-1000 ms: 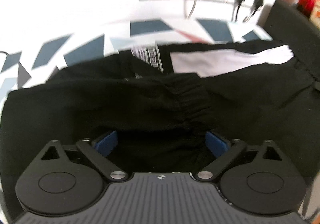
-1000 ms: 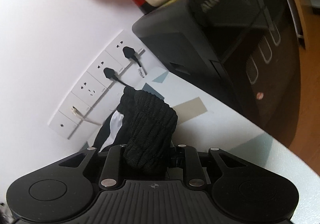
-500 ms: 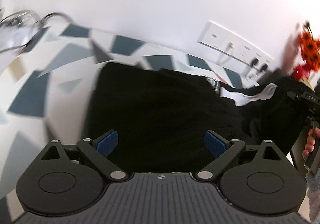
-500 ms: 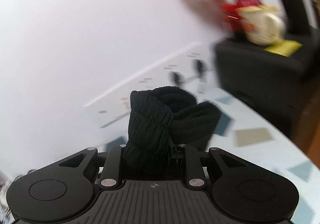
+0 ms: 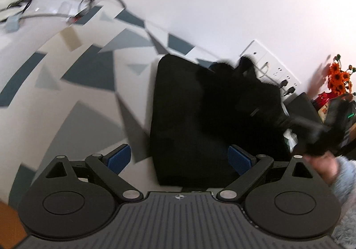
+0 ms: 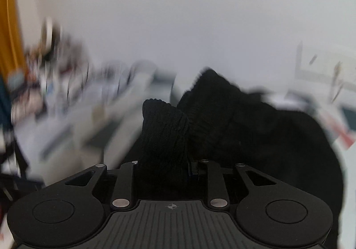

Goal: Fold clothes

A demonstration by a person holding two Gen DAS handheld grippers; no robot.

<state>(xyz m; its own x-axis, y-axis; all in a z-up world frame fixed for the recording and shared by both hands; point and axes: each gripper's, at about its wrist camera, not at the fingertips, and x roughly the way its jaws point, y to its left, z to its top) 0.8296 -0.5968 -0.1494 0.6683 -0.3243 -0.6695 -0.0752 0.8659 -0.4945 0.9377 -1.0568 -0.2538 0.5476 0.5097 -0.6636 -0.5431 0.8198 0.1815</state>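
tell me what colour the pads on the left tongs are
Blue; the pads show best in the left wrist view, on the open left tongs.

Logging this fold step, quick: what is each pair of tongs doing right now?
Left tongs: open, empty, above the black garment.
Right tongs: shut on the garment's ribbed edge, jaws just easing wider.

Bench (image 5: 73,84) left of the black garment (image 5: 189,120) is bare, free to pass. Cables (image 5: 66,4) clutter the far-left corner. Behind the garment: wall sockets (image 5: 273,68) with plugs. Right of it: black box (image 5: 300,104), orange flowers (image 5: 339,77).
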